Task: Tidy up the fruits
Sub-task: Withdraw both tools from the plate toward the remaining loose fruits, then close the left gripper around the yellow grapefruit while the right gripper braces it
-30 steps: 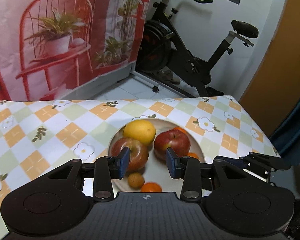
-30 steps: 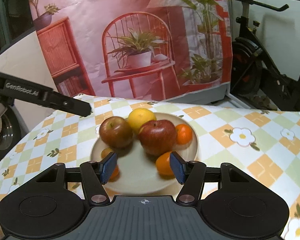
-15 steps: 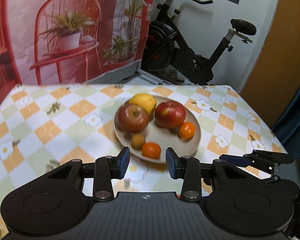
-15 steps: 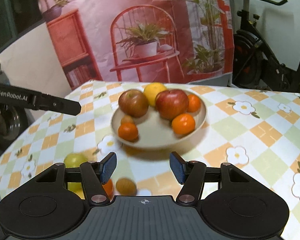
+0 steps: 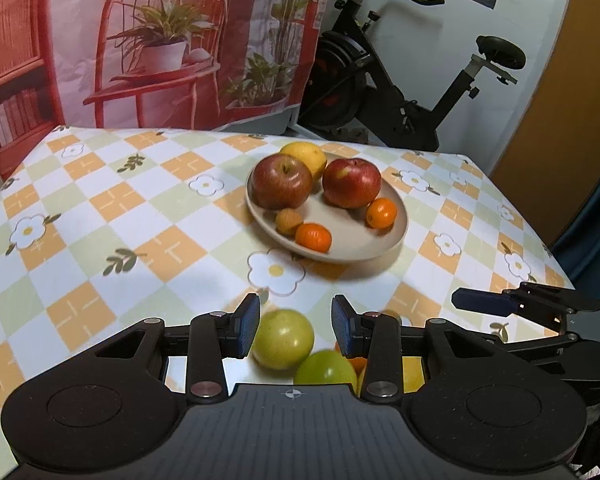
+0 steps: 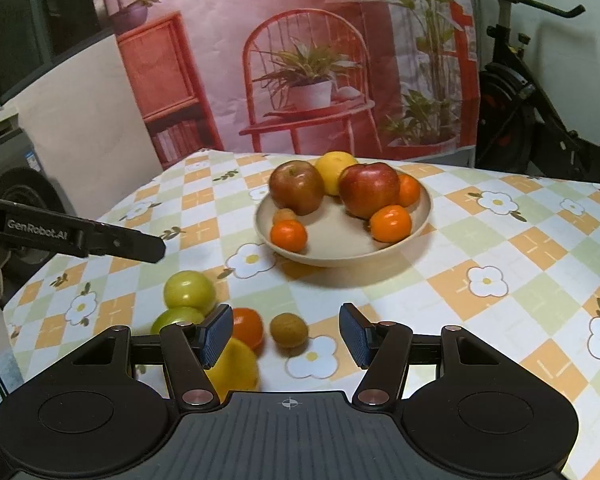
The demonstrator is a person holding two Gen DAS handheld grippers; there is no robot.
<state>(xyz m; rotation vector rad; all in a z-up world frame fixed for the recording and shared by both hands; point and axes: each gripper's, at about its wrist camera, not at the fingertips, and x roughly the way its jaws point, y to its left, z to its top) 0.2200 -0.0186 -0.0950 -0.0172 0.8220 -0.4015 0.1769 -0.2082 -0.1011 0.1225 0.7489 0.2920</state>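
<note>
A beige plate (image 5: 384, 236) (image 6: 380, 254) on the checked tablecloth holds two red apples (image 5: 282, 182) (image 6: 366, 194), a yellow citrus (image 6: 336, 166), mandarins (image 5: 314, 237) (image 6: 391, 223) and a small brown fruit (image 5: 289, 221). Loose near the front edge lie two green apples (image 5: 284, 338) (image 6: 190, 289), an orange (image 6: 249, 326), a small brown fruit (image 6: 289, 330) and a lemon (image 6: 236, 368). My left gripper (image 5: 295, 330) is open, its fingers straddling the nearer green apple without touching. My right gripper (image 6: 287, 334) is open and empty, above the loose brown fruit.
The table (image 5: 100, 208) has a flowered cloth and ends on the right near the other gripper (image 5: 520, 308). A printed backdrop (image 6: 300, 60) hangs behind it. An exercise bike (image 5: 400, 92) stands at the back right.
Both grippers have pulled back from the plate toward the table's front edge. The loose fruits have come into view below them. Both stay open.
</note>
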